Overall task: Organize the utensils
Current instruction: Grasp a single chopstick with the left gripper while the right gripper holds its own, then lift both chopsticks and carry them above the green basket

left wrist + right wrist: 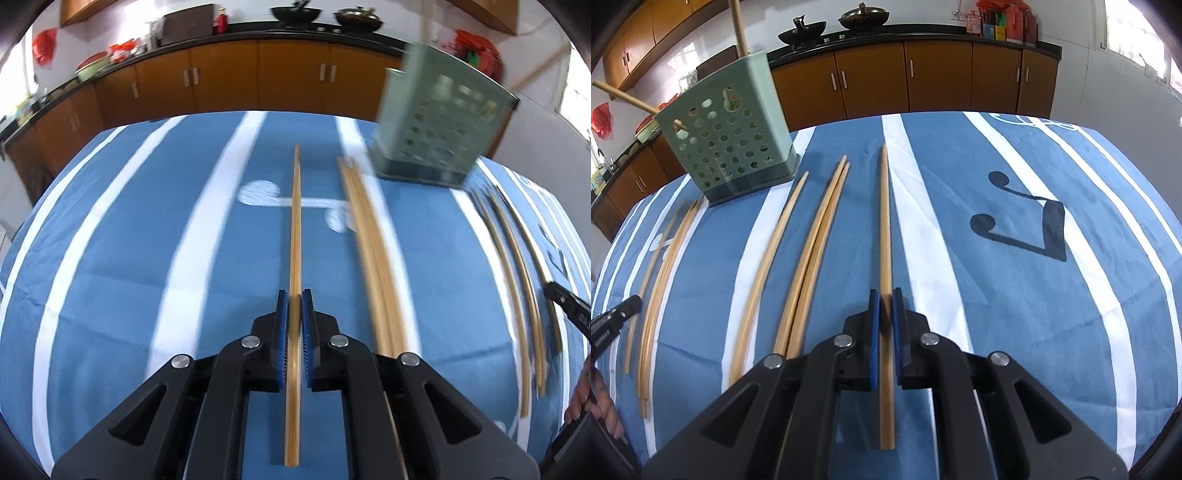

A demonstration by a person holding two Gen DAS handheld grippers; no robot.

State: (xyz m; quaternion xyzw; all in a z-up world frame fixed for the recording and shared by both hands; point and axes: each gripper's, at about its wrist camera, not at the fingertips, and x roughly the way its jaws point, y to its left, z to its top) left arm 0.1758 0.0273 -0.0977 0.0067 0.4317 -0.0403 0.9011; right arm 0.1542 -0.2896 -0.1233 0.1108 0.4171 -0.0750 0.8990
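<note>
Each gripper held one chopstick. The left gripper [294,295] had its jaws clenched on a left chopstick [295,229], which ran forward between the blue pads over the striped cloth [147,258] on the desk. The right gripper [885,295] gripped a right chopstick [884,229] in the same way, its tip pointing toward the far desk edge.

Between the two grippers, more chopsticks lay loose on the cloth: a loose pair [812,243] and a single chopstick [768,266] just left of the right gripper, and a further bundle [661,273] near the left one. All lay roughly parallel, pointing toward a green perforated holder [731,147] standing upright near the far side of the desk. Two wooden handles [738,26] already stuck out of it.

The job looked early on: no chopstick could be made out in the holder, two were lifted or about to be, and at least six remained on the cloth. Kitchen cabinets [923,77] stood behind.
</note>
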